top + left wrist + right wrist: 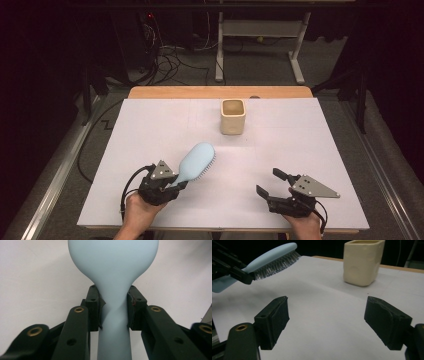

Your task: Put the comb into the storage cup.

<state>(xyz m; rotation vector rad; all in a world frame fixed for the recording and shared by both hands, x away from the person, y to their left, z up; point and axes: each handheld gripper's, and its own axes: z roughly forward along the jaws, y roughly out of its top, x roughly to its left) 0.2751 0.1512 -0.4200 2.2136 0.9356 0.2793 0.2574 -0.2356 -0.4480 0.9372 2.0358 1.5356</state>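
- the left gripper (176,183) has its fingers (96,307) clenched on the neck of the pale blue hairbrush (196,161). this lifts the brush head off the white desk (150,130) and aims it toward the cream cup (233,116), probably its destination.
- the right gripper (270,184) waits with fingers (273,318) released and empty.
- the left gripper view shows the pads pinching the handle; the right gripper view shows the bristles facing down, clear of the desk.
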